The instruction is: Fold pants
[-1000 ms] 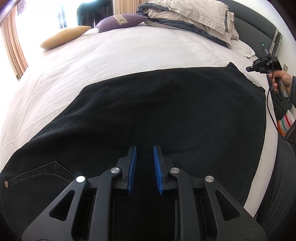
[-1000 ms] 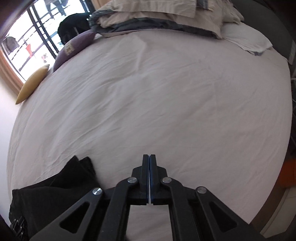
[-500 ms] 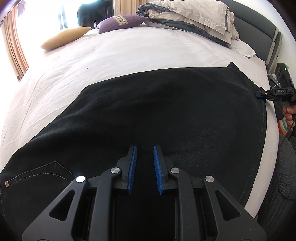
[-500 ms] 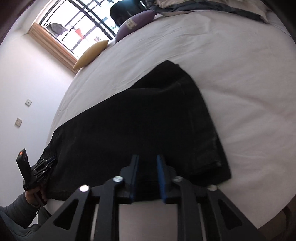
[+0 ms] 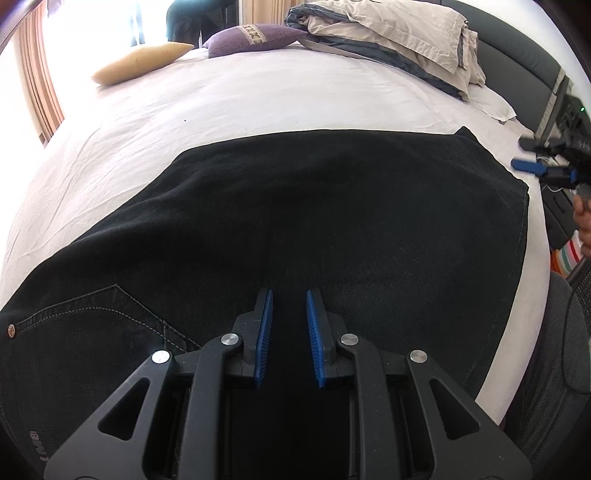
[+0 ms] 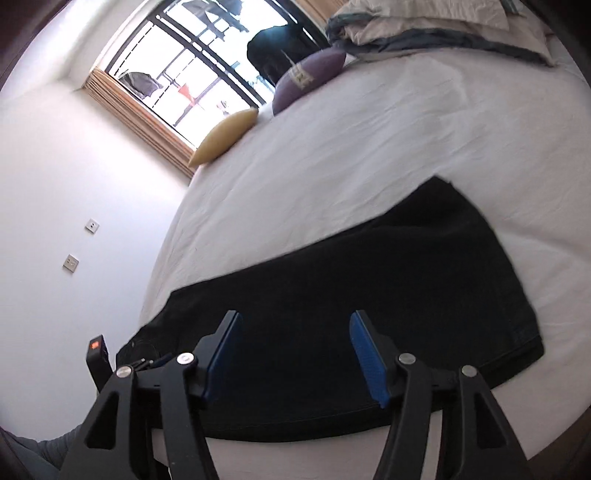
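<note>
Black pants (image 5: 314, 221) lie flat across the near side of a bed with a white sheet (image 5: 258, 96), legs stacked, waist and pocket at the left. My left gripper (image 5: 289, 299) hovers just over the middle of the pants, jaws a little apart and empty. The right gripper (image 5: 524, 157) shows at the far right of this view, past the leg hem. In the right wrist view the pants (image 6: 388, 288) stretch away from the hem end, and my right gripper (image 6: 293, 325) is wide open and empty above their near edge.
A yellow cushion (image 5: 140, 61), a purple cushion (image 5: 251, 38) and a folded duvet with pillows (image 5: 388, 33) lie at the far side of the bed. A dark headboard (image 5: 524, 55) is at the right. A window (image 6: 192, 74) and a white wall (image 6: 74, 184) are beyond the bed.
The right gripper swung from the bare sheet round to the hem end of the pants and opened from shut to wide open. The left gripper stayed still.
</note>
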Tool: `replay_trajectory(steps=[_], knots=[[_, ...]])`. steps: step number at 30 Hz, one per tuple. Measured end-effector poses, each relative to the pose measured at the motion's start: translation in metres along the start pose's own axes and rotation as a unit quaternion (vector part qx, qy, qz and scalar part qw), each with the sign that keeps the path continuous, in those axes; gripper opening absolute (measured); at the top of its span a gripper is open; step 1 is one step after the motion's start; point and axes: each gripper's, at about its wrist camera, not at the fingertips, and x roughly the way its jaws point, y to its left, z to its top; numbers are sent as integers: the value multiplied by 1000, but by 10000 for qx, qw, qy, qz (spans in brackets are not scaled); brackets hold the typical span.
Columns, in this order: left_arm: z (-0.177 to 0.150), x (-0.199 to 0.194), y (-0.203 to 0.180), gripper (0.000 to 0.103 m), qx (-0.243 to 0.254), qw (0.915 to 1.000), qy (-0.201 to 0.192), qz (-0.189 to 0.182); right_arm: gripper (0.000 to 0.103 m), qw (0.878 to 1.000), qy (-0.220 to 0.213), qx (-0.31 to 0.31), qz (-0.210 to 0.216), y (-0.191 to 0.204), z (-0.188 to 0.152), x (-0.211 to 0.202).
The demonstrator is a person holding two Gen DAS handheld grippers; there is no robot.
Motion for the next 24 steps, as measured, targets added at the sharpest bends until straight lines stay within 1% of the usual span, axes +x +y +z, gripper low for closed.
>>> replay_trajectory(steps=[1,2,3,4,5,7,9,10,11,12,13,14,16,17,18,19,20,21,22,23,24], knots=[[-2,-1,2,18,-103,9999,-12,-63,63,9990,326,107,-279,-10,-6,17],[-4,-1,5,18,-206,9997,-32,-140,42,9967,521,237,-569,-24,-13,26],[-7,-2,9,18,-303,9993,-49,-216,27,9969,380,316,-618,-35,-19,22],[-10,-4,13,18,-394,9988,-68,-287,8,9965,239,459,-661,-46,-24,12],[-12,-5,15,18,-466,9983,-76,-345,0,9942,167,707,-792,-61,-28,2],[-17,-8,20,18,-604,9971,-71,-450,0,9864,-119,1176,-1139,-83,-33,-25],[-17,-13,26,18,-775,9956,-21,-523,11,9677,-309,1234,-2178,-80,-30,-50],[-18,-16,29,18,-870,9948,-14,-528,11,9681,-529,1221,-2122,-72,-26,-60],[-18,-21,32,18,-966,9940,-43,-508,11,9749,-741,1263,-1678,-63,-21,-65],[-19,-26,35,18,-1045,9932,-107,-496,12,9818,-856,1206,-1191,-48,-14,-62],[-18,-31,38,18,-1088,9927,-170,-498,17,9880,-866,972,-827,-27,-7,-52],[-17,-34,40,18,-1108,9925,-209,-473,34,9935,-771,661,-524,-3,2,-36],[-17,-37,44,18,-1132,9925,-216,-406,54,9991,-343,208,158,43,17,10],[-17,-36,48,18,-1163,9925,-158,-336,54,9989,-160,78,427,59,25,32],[-19,-35,51,18,-1213,9922,-105,-268,54,9984,-41,-22,569,70,29,54],[-20,-34,55,18,-1279,9914,-71,-283,54,9985,17,-49,553,74,34,71],[-21,-33,58,18,-1312,9908,-66,-328,55,9987,87,69,491,70,37,86],[-20,-32,56,18,-1311,9908,-57,-333,55,9983,232,339,419,57,40,101],[-20,-31,56,18,-1283,9912,-55,-329,52,9969,368,655,243,38,40,110],[-19,-31,54,18,-1232,9919,-57,-313,29,9953,368,890,116,18,40,112],[-19,-30,54,18,-1191,9925,-47,-287,15,9933,302,1109,134,-1,42,109]])
